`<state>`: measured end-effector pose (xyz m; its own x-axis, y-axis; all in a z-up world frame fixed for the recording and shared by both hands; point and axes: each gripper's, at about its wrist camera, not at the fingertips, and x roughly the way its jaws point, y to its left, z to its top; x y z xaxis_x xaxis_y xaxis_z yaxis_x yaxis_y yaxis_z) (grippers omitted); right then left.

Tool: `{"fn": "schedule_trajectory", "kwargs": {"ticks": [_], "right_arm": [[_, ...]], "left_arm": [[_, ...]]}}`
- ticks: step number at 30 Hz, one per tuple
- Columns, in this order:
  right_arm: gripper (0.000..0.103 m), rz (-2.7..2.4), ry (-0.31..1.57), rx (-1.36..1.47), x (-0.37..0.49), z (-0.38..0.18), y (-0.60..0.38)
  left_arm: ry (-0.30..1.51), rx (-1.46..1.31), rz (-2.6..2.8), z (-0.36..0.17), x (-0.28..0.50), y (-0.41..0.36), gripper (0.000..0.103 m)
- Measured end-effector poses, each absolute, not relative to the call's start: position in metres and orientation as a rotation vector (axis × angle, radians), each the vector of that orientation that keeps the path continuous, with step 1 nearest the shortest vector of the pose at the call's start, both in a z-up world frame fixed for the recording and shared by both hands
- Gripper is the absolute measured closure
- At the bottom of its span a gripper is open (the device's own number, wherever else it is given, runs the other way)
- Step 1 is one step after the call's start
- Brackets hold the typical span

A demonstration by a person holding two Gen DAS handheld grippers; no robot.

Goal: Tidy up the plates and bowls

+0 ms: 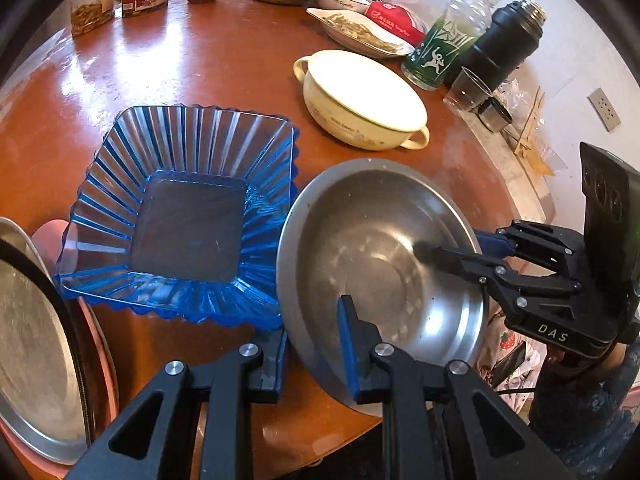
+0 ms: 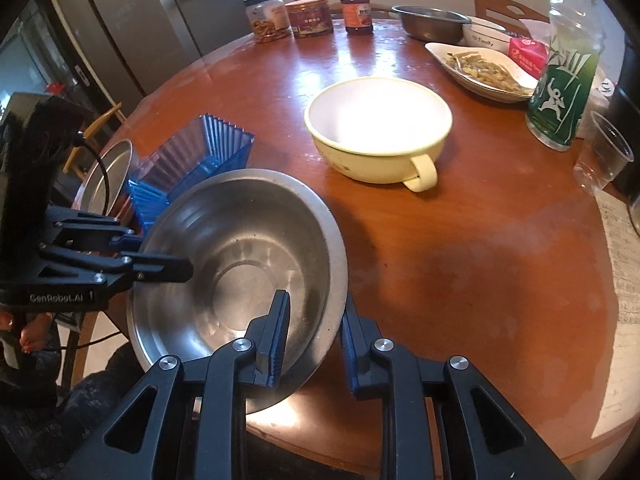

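Grippers, left gripper (image 1: pixel 314 344) and right gripper (image 2: pixel 314 344), each straddle the stainless steel bowl's (image 2: pixel 240 264) rim, jaws parted, beside the blue glass dish (image 1: pixel 180 216).

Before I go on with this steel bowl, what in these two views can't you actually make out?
- Left gripper: whether its jaws pinch the steel bowl rim; the left finger is hidden below the rim in the left wrist view.
- Pink plate: mostly covered by the steel plate and blue dish, cut by the left edge.
- Jar labels: too small in both views.
- Table near edge: hidden by the grippers.
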<state>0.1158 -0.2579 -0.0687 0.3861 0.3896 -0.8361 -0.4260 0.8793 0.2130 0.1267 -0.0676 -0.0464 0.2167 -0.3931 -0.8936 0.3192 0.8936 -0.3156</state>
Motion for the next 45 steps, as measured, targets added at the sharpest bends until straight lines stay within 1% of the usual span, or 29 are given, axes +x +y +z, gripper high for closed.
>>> {"fn": "schedule_trajectory", "kwargs": {"ticks": [10,23,26,27,28,31,33,35,36,40,45], "right_arm": [[0.078,0.472,1.062,-0.018,0.122,-0.07,-0.281],[0.075,0.506,1.069,0.006,0.125,-0.072,-0.279],[0.073,0.504,1.071,0.028,0.127,-0.071,-0.284],[0.066,0.499,1.071,0.031,0.127,-0.07,-0.284],[0.064,0.489,1.066,0.041,0.127,-0.069,-0.287],[0.063,0.477,1.06,0.055,0.128,-0.066,-0.292],[0.063,0.462,1.05,0.063,0.128,-0.062,-0.297],[0.063,0.451,1.036,0.075,0.128,-0.058,-0.301],[0.062,0.447,1.032,0.077,0.126,-0.057,-0.302],[0.058,0.438,1.019,0.088,0.125,-0.052,-0.306],[0.057,0.434,1.016,0.092,0.122,-0.049,-0.304]], "left_arm": [[1.246,-0.021,-0.52,-0.044,0.122,-0.092,0.081],[1.252,0.001,-0.494,-0.049,0.123,-0.094,0.081],[1.247,-0.002,-0.5,-0.049,0.122,-0.094,0.081],[1.246,-0.007,-0.499,-0.048,0.122,-0.094,0.081],[1.246,-0.01,-0.498,-0.048,0.122,-0.093,0.081],[1.24,-0.015,-0.495,-0.046,0.122,-0.091,0.08],[1.239,-0.012,-0.488,-0.045,0.121,-0.09,0.075],[1.237,-0.015,-0.484,-0.044,0.12,-0.088,0.06],[1.231,-0.017,-0.485,-0.042,0.119,-0.086,0.058],[1.219,-0.031,-0.487,-0.037,0.116,-0.082,0.058],[1.203,-0.043,-0.506,-0.028,0.111,-0.076,0.058]]}}
